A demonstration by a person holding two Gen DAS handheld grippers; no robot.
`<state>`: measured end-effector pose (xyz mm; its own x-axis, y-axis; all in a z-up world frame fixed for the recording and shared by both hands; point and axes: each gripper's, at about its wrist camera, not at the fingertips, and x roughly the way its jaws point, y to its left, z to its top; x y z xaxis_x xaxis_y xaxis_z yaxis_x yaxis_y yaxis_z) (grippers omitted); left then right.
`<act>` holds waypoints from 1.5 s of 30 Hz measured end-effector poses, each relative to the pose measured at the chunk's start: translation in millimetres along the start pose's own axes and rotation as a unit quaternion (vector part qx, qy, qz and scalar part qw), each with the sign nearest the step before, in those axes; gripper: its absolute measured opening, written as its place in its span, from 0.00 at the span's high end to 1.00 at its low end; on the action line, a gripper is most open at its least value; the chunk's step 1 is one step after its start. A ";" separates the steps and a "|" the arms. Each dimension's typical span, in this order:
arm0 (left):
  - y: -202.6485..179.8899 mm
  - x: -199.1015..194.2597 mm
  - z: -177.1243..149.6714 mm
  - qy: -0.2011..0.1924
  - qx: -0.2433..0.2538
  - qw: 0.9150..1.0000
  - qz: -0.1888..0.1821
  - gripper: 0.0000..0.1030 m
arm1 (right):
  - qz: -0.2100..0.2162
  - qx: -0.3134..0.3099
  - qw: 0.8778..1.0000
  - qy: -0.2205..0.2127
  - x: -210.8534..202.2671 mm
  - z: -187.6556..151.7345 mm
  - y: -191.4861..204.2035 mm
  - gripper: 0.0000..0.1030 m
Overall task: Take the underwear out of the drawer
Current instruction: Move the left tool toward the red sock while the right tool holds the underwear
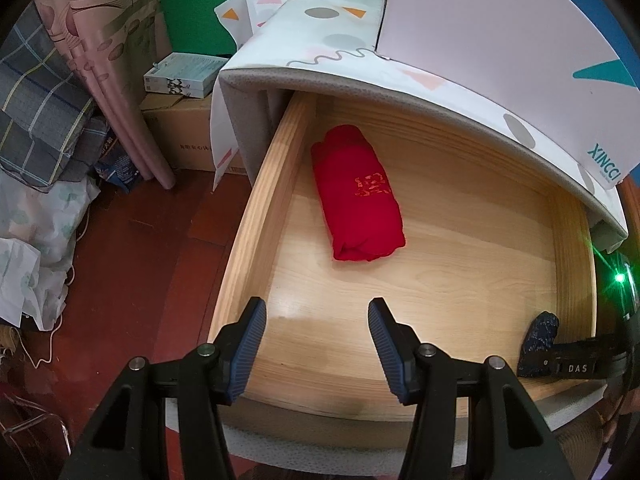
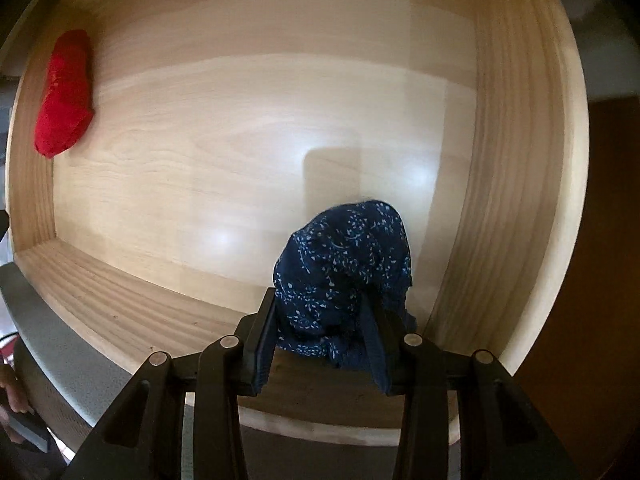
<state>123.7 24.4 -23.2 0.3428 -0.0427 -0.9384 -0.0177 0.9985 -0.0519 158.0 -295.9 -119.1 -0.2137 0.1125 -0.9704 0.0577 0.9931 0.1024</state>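
Note:
A wooden drawer stands pulled out. Folded red underwear lies on its floor near the left wall, and shows far left in the right wrist view. My left gripper hangs open over the drawer's front left part with nothing between its fingers. My right gripper is shut on bunched dark blue underwear with small white flecks, near the drawer's front right corner. The left wrist view catches that blue bundle at the right edge, beside the right gripper's black body.
A patterned cover and a white XINCCI box top the cabinet above the drawer. Left of it are a cardboard box, a small carton, a pink curtain, piled bedding and red-brown floor.

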 end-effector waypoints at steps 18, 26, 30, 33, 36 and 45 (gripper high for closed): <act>-4.9 4.4 0.1 0.012 0.016 1.000 0.001 0.47 | -0.024 0.006 1.000 -0.017 18.6 -12.8 114.0 0.60; -5.2 1.1 1.5 0.002 0.023 0.999 -0.027 0.47 | -0.016 0.008 1.000 -0.022 11.5 -30.8 99.1 0.64; -4.0 -0.4 9.5 -0.007 0.023 0.999 -0.032 0.47 | -0.013 0.012 1.000 -0.024 15.3 -39.1 90.7 0.64; -7.7 0.3 18.8 -0.015 0.025 0.999 -0.043 0.47 | -0.006 0.011 1.000 -0.027 17.6 -38.2 83.5 0.64; -18.0 4.6 30.0 -0.016 0.050 0.997 -0.050 0.47 | 0.005 0.014 0.999 -0.029 26.0 -36.0 80.1 0.63; -37.8 25.0 50.5 -0.009 0.091 0.995 -0.029 0.47 | 0.026 0.019 0.999 -0.032 18.1 -39.0 62.1 0.63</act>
<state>180.4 -12.7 -27.4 0.3558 -0.1010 -0.9291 0.1717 0.9843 -0.0413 119.7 -230.8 -121.8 -0.1468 0.1593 -0.9762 0.1035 0.9840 0.1450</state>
